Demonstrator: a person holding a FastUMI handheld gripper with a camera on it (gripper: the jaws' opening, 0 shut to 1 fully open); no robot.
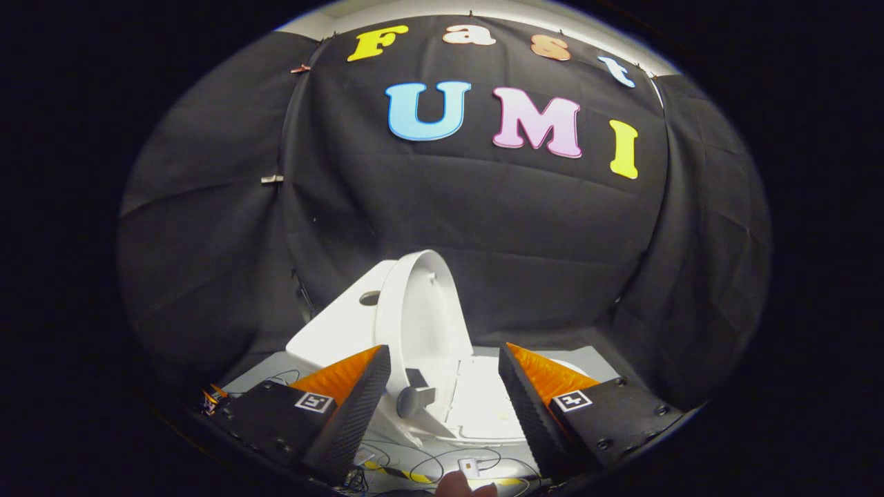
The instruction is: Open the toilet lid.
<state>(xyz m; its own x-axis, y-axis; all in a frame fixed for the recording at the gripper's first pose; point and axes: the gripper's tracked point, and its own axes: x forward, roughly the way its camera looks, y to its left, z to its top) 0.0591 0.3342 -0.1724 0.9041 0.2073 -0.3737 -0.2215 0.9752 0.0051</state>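
toilet lid (421,324) raised near upright, just ahead between the fingers, above white seat (483,407) | hand-held gripper (442,397) spread wide, holding nothing, likely released since lid stands alone | wires (428,469) on worktop below

Toilet lid (423,324): raised upright, just ahead of the gripper (442,376), above the seat (483,407).
Fingers (359,400): spread apart, touching nothing.
Tank (338,324): behind lid.
Cables (428,473): on floor below the fingers.
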